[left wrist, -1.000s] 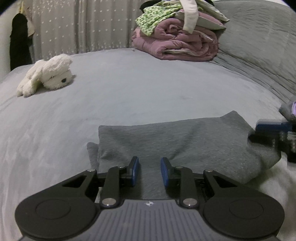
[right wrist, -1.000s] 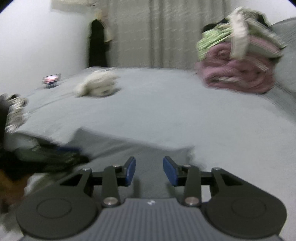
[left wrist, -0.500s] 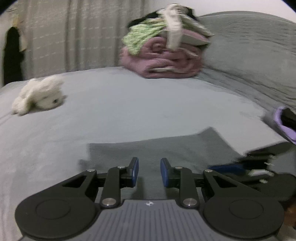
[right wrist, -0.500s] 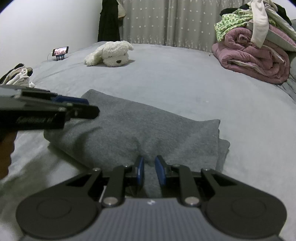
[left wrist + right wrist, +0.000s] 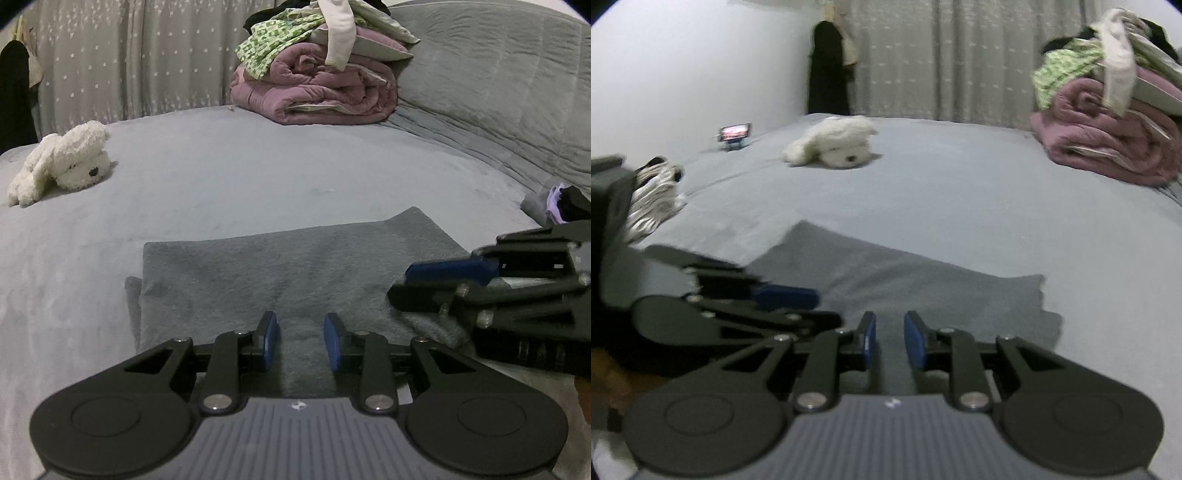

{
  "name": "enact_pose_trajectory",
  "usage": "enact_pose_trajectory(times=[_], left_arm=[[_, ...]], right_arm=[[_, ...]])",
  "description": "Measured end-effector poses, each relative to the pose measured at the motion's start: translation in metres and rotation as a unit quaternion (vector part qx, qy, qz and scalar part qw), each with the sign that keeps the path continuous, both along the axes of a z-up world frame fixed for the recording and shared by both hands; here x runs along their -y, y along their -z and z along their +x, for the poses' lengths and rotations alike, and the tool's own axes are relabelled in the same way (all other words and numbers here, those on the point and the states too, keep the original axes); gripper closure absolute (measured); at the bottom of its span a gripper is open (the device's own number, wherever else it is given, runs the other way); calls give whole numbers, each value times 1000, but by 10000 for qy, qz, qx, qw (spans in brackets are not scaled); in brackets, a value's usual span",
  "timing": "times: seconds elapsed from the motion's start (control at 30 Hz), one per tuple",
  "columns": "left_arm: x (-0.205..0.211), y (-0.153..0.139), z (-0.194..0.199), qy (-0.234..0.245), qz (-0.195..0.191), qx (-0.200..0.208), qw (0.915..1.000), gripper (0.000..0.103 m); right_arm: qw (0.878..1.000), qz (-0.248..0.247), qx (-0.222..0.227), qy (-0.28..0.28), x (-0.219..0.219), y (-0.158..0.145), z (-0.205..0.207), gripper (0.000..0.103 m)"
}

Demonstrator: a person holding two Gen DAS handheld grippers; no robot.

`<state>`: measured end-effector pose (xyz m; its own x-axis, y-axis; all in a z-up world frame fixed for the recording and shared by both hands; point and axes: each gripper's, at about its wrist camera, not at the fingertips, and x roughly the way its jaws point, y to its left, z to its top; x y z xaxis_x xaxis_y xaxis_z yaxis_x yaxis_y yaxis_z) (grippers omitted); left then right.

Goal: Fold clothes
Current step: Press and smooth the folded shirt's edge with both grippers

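A dark grey folded garment [image 5: 295,266] lies flat on the grey bed; it also shows in the right wrist view [image 5: 923,291]. My left gripper [image 5: 300,341] hovers over its near edge with the jaws apart and nothing between them. My right gripper [image 5: 889,345] is over the near edge too, jaws narrowly apart, with only cloth seen through the gap. Each gripper shows in the other's view: the right one [image 5: 491,288] at the garment's right end, the left one [image 5: 738,306] at its left end.
A white plush dog [image 5: 62,162] lies at the far left of the bed. A pile of pink bedding and clothes [image 5: 317,85] sits at the back. A striped garment [image 5: 650,199] and a phone on a stand [image 5: 735,133] are at the left. A purple item [image 5: 557,199] lies right.
My right gripper's jaws have opened a little from nearly closed half a second ago. Both grippers have shifted over the garment, which stays flat in the same place.
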<state>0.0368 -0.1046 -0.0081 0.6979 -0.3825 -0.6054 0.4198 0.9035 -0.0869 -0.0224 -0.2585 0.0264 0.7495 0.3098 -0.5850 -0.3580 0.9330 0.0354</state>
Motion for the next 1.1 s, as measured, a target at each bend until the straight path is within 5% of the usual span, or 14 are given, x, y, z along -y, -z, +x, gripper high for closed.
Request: enact_pose_trajectory(times=[0.1,0.27,0.5,1.1], left_arm=[[-2,1,1,-10,-34,-31,10000,73],[-4,0,0,-31,-56,-35,10000,73],[-14,-11,-4,-287,-225,-77,9993,73],[-35,-9,4,-771,-301,-363,9959,73]], right_arm=[[9993,-324,-165,-103,-11,11,2,83],[9991,-132,-407,-55,-6,15,11,84],[9995,-203,-235,-70,-6,9,7,84],[9960,-179,-519,703,26,4,14,83]])
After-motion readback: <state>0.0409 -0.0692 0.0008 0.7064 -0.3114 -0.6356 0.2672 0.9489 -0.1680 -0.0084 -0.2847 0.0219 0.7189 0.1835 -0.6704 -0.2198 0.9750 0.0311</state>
